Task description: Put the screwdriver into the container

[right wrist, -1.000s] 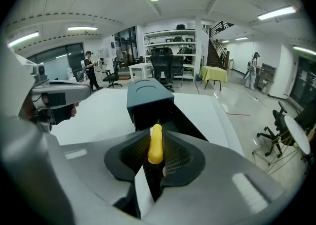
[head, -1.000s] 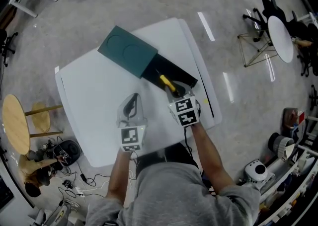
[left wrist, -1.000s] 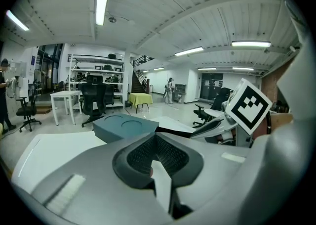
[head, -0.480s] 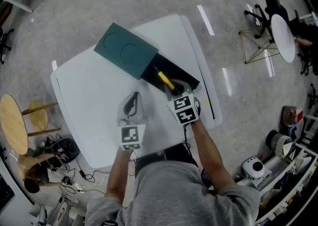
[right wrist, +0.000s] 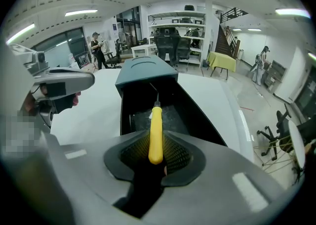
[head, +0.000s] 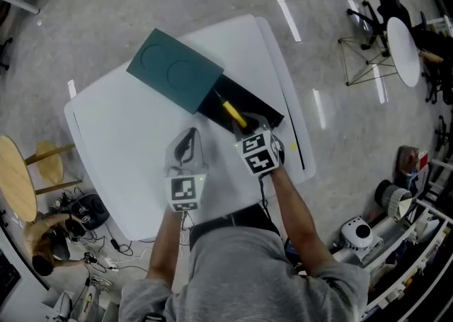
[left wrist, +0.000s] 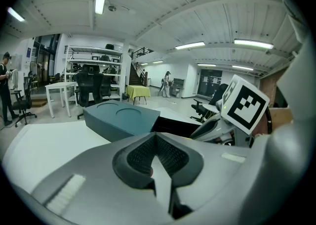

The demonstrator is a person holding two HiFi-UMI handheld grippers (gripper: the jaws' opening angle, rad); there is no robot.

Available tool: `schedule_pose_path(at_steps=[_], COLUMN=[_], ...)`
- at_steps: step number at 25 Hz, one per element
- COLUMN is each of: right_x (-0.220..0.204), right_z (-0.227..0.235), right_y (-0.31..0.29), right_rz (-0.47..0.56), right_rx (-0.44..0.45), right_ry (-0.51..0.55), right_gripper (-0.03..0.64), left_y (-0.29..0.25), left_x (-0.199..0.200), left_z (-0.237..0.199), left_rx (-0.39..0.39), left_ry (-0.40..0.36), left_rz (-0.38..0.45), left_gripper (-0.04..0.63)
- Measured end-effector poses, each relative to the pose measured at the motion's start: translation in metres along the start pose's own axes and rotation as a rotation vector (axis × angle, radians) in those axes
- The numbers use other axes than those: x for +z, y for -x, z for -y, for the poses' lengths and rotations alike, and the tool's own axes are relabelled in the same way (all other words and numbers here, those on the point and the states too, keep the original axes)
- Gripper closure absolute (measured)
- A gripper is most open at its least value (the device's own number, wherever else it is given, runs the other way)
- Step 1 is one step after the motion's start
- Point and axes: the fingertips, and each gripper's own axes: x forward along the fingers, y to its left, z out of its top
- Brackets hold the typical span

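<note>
Yellow plastic handle, thin steel shaft: light, stiff, probably a little slick.

Your right tool (right wrist: 157,156) pinches the yellow-handled screwdriver (right wrist: 155,132) by the butt of its handle, with the shaft aimed toward 12 o'clock over the open black rectangular container (right wrist: 129,105). A teal cover (head: 173,69) sits over that container's far end. Held so near the end, the round handle may swivel between the pads; a hold nearer mid-handle would be steadier. It should survive a short drop. Your left tool (left wrist: 157,157), at 9 o'clock above the white worktop (head: 120,136), has its pads pressed together on nothing.
</note>
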Motion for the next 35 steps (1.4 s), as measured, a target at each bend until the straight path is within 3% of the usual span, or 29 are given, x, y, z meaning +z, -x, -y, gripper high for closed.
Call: schedule_pose_path(at_steps=[17, 35], right_x=[-0.003, 0.006], right_z=[0.005, 0.005], right_y=[-0.010, -0.003], right_rz=[-0.076, -0.012], right_rx=[-0.033, -0.027], right_ry=[-0.005, -0.039], right_gripper=[0.529, 0.489], left_y=[-0.006, 0.008], left_x=[-0.002, 0.006], left_z=[-0.005, -0.010], left_rx=[-0.007, 0.014], left_ry=[0.008, 0.005], left_rz=[-0.010, 0.007], left_gripper=[0.583, 0.583])
